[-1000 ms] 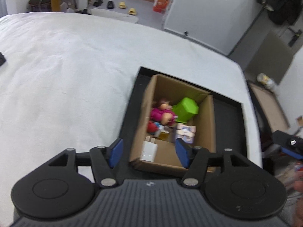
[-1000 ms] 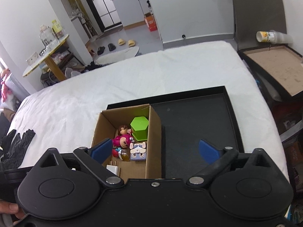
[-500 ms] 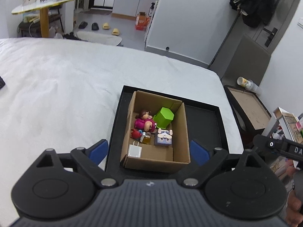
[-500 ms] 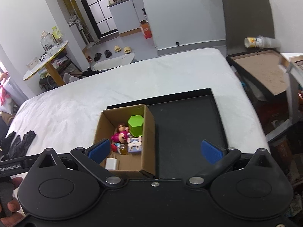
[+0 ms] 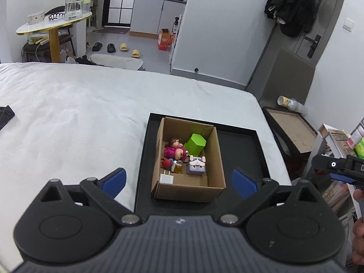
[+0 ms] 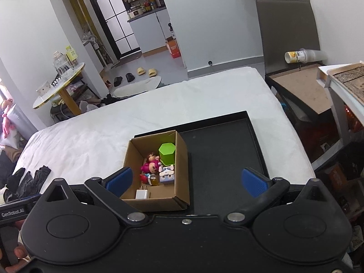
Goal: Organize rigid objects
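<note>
An open cardboard box (image 5: 216, 159) (image 6: 182, 159) stands in the left half of a black tray (image 5: 241, 145) (image 6: 218, 150) on a white bed. Inside lie a green hexagonal block (image 5: 195, 143) (image 6: 167, 153), a pink doll (image 5: 174, 151) (image 6: 150, 166), a small red figure (image 5: 167, 163), an amber bottle (image 5: 178, 168) (image 6: 154, 179), a purple-white cube toy (image 5: 196, 165) (image 6: 167, 174) and a white charger plug (image 5: 166, 178) (image 6: 142, 193). My left gripper (image 5: 179, 180) hangs above and short of the box, jaws still opening, nothing between them. My right gripper (image 6: 186, 180) is wide open and empty.
The tray's right half is bare. The white bedsheet (image 5: 79, 118) spreads to the left, with dark gloves (image 6: 25, 182) at its left edge. Right of the bed stand a black side table (image 6: 302, 91), a lying cup (image 6: 300, 55) and shelves (image 5: 341, 150).
Both grippers rose and drew back from the box, which now looks smaller. The left jaws spread from half closed to wide. The right jaws stayed wide.
</note>
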### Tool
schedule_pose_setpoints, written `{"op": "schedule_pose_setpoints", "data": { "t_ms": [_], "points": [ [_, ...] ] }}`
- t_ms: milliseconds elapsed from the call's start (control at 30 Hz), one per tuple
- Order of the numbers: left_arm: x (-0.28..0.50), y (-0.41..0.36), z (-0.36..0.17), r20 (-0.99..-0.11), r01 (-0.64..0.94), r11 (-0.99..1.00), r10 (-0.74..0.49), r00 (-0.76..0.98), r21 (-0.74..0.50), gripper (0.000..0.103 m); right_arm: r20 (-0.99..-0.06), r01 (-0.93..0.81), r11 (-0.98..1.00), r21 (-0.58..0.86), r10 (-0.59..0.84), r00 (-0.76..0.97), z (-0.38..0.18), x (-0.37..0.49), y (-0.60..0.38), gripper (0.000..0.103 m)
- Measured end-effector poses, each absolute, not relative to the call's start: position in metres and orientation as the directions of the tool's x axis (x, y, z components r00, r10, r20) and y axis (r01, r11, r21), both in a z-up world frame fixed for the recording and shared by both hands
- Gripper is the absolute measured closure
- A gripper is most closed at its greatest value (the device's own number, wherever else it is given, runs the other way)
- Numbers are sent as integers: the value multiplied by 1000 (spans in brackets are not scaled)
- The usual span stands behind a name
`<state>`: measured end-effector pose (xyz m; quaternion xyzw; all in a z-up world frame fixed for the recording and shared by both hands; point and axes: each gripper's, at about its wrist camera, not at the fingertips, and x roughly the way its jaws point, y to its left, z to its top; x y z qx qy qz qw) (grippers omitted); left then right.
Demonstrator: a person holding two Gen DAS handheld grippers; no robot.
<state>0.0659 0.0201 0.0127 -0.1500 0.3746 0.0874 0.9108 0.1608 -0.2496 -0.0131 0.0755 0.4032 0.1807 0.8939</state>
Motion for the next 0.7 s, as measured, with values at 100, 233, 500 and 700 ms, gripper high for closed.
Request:
{"op": "schedule_pose_setpoints", "data": {
  "t_ms": [100,233,500,700],
  "points": [
    [56,19,16,-701,-261,946,55,711,-191,4,-695,-266,927,263,373,615,-9,153,-248,0],
    [45,17,23,-689,-245,954,60,722,-174,3,-694,-280,928,245,370,618,-5,142,-248,0],
    [26,14,35,-661,-207,967,60,748,-147,0,-680,-287,929,235,368,634,1,120,-248,0],
    [11,12,37,-650,-193,970,51,758,-149,0,-665,-288,928,237,372,648,6,104,-250,0]
  ]
}}
